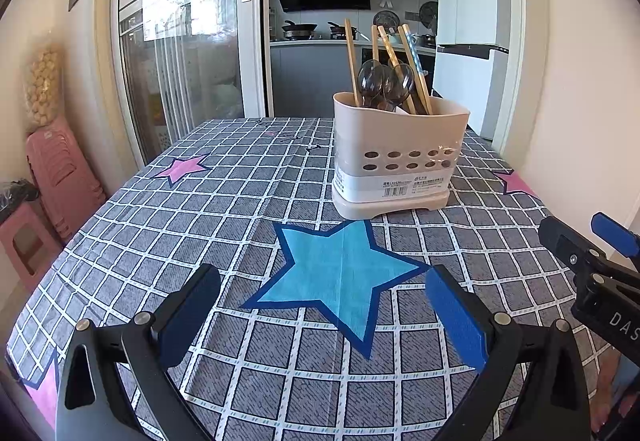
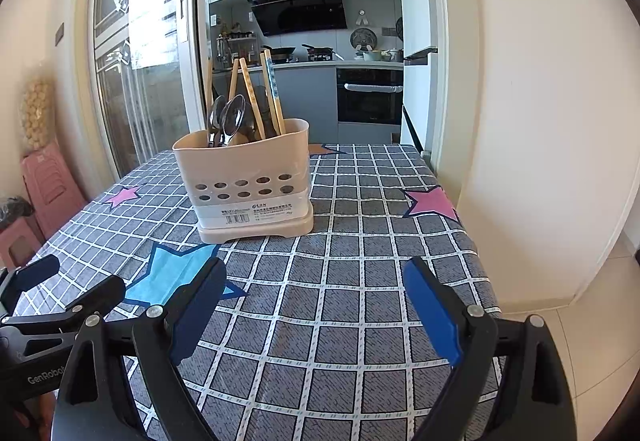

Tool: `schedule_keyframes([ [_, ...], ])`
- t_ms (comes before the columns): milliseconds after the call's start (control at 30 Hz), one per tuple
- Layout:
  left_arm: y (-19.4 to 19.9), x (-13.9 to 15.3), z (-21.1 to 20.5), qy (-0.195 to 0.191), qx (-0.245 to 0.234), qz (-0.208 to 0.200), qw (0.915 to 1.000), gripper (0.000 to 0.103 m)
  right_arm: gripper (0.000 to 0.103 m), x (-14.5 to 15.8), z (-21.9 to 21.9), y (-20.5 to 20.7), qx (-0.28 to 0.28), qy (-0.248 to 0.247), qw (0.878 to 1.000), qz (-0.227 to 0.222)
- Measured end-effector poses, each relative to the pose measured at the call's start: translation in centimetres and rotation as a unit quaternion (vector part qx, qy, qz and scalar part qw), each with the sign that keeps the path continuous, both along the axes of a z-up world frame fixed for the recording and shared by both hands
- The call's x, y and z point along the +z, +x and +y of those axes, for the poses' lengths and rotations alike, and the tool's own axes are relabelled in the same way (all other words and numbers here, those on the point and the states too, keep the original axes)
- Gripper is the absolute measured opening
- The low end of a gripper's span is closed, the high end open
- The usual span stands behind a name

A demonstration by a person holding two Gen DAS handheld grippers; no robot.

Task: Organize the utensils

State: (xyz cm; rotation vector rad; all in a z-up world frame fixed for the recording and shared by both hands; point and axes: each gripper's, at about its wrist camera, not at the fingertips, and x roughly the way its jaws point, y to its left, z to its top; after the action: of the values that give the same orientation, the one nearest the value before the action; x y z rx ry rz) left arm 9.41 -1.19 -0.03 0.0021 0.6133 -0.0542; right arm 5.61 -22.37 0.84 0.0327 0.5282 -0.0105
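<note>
The beige utensil holder (image 1: 400,157) stood upright on the checked table (image 1: 200,225), at about one o'clock from the left gripper (image 1: 324,305) and about eleven o'clock from the right gripper (image 2: 316,305). Several wooden chopsticks (image 1: 396,61) and dark spoons (image 1: 384,83) stood in it already, bowls up, leaning against one another. No loose utensil showed on the cloth in either view, so the sorting looked close to done, if not finished.

Both grippers hovered near the table's front edge, well apart from the holder. Each had its jaws spread wide and held nothing. The right gripper showed at about three o'clock in the left wrist view, just beside the left one.

The main risk appeared to be the holder itself. It was tall, narrow and top-heavy with long handles, so a sideways nudge from an open jaw could probably tip it or slide it across the cloth. The leaning chopsticks stuck out well above the rim; a jaw reaching in from above might catch one and lever others out. The spoons looked smooth and could slip from the blue pads (image 2: 430,317). The grippers sat close enough that a careless swing could knock them together.
</note>
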Motion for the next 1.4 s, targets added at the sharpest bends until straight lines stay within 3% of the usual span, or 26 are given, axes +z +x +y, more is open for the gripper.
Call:
schedule_keyframes([
  [1400,0.04,0.12,-0.08,-0.002,0.003,0.002,1.0,0.103,0.092,0.23,-0.03,-0.09,0.002,0.001,1.0,-0.002],
])
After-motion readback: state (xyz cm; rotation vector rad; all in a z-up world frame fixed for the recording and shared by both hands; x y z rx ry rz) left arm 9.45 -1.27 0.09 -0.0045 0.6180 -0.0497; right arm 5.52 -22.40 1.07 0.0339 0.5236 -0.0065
